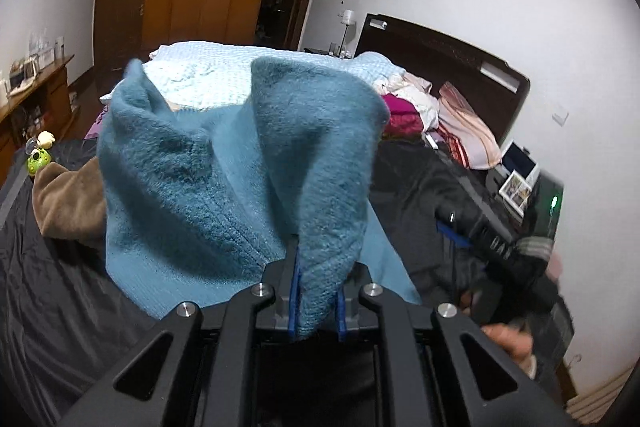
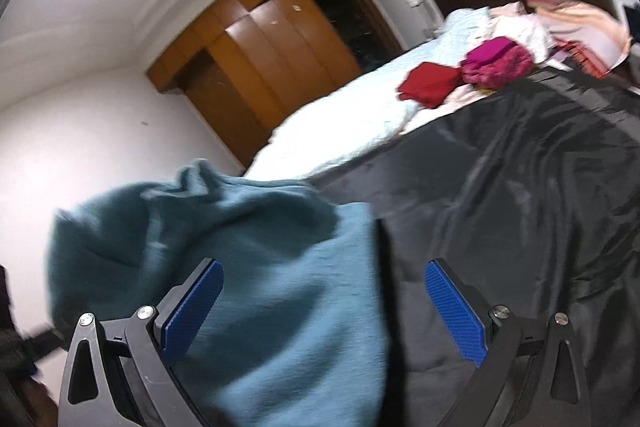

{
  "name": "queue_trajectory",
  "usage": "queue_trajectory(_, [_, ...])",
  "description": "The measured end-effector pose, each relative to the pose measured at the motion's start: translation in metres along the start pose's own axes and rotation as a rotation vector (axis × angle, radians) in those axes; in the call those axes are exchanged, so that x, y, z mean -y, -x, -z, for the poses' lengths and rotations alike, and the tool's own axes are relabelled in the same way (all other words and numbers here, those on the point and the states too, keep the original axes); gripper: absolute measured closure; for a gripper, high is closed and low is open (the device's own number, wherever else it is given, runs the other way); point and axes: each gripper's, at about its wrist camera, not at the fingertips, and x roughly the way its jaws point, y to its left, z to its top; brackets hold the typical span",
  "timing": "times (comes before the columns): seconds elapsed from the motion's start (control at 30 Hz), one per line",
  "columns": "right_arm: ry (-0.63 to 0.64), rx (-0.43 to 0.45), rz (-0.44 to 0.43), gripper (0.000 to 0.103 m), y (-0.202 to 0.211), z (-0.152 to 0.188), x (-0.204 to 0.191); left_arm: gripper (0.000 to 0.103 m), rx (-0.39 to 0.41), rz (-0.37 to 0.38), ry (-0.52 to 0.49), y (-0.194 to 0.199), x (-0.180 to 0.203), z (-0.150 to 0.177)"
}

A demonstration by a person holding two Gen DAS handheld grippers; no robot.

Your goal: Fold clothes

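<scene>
Two claws: my left gripper [image 1: 316, 301] pinches a fold of the teal fleece garment [image 1: 224, 163] lifted above the black sheet [image 1: 60, 291], while my right gripper [image 2: 324, 311] gapes wide, apparently empty, over that garment's blurred edge.

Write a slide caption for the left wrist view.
Left gripper shut on a fold of the teal fleece garment, lifting it above the dark bedspread.

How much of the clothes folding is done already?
Not much looks done. The left tongs are shut on an edge of the fuzzy blue sweater, lifting it above the dark sheet. The right tongs are open. Still waiting: the brown garment and the unfolded pile near the headboard.
</scene>
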Motion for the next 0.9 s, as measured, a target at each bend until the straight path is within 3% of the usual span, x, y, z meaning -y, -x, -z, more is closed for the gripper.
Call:
queue_trajectory(0.33, [0.018, -0.095, -0.455, 0.001, 0.002, 0.007, -0.031, 0.088, -0.017, -0.031, 0.01, -0.005, -0.003, 0.053])
queue_trajectory(0.53, [0.139, -0.176, -0.604, 0.001, 0.002, 0.023, -0.077, 0.088, -0.019, -0.046, -0.013, -0.006, 0.001, 0.074])
queue_trajectory(0.83, [0.2, -0.397, -0.526, 0.001, -0.041, 0.048, -0.11, 0.088, -0.017, -0.026, -0.003, -0.004, -0.001, 0.083])
queue_trajectory(0.87, [0.208, -0.425, -0.506, 0.002, -0.048, 0.051, -0.112, 0.088, -0.019, -0.024, 0.0, -0.004, -0.002, 0.084])
queue_trajectory(0.9, [0.217, -0.446, -0.484, 0.012, -0.053, 0.054, -0.113, 0.088, -0.024, -0.022, 0.004, -0.005, -0.004, 0.084])
